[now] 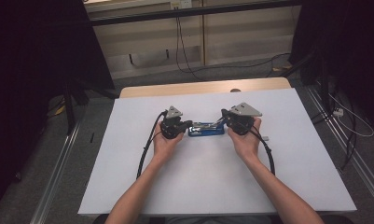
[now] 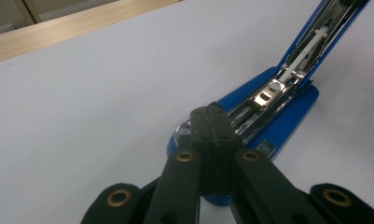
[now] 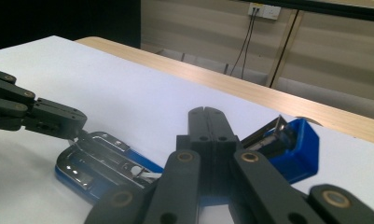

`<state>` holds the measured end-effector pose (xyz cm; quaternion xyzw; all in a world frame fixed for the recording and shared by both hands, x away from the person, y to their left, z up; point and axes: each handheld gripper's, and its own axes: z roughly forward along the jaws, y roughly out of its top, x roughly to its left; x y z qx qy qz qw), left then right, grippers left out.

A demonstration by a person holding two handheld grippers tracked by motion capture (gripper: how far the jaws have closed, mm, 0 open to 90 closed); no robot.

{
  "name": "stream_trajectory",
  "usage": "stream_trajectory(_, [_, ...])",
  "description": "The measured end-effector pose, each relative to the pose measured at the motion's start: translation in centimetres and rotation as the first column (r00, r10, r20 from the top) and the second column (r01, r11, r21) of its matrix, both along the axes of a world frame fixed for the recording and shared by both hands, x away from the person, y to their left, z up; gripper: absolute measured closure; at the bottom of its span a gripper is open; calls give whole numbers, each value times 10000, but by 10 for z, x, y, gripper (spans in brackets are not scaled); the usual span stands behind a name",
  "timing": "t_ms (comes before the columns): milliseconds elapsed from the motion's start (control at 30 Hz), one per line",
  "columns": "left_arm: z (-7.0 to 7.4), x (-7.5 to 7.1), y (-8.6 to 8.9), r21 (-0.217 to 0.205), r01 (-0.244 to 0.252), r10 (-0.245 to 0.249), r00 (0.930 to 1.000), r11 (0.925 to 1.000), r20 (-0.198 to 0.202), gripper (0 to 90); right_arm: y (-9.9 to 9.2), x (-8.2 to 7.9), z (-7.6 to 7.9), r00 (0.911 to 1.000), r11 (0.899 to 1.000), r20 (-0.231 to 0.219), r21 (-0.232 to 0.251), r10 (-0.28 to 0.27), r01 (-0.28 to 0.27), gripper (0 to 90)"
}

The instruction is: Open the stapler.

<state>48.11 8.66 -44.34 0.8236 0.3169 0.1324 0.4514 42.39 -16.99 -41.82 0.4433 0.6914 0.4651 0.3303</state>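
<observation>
Where cables trail, white table (image 1: 212,186), grey floor (image 1: 77,154)

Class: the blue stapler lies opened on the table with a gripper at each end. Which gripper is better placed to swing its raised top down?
Probably the right gripper: its shut jaws sit beside the stapler's raised top. The left gripper is shut at the base's front end, suited to steadying.
</observation>
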Motion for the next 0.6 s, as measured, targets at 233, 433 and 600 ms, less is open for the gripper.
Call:
stream_trajectory(233, [0, 0, 0, -4, -4, 4, 10000, 10000, -4, 900, -7, 0, -3, 9999, 9999, -73, -86, -142, 142, 900])
stream_trajectory(433, [0, 0, 0, -25, -24, 24, 10000, 10000, 3, 900, -19, 0, -4, 9993, 9994, -198, -141, -325, 323, 900])
stream_trajectory(600, [0, 0, 0, -26, -40, 40, 10000, 10000, 4, 900, -26, -2, -4, 9991, 9992, -221, -148, -363, 360, 900])
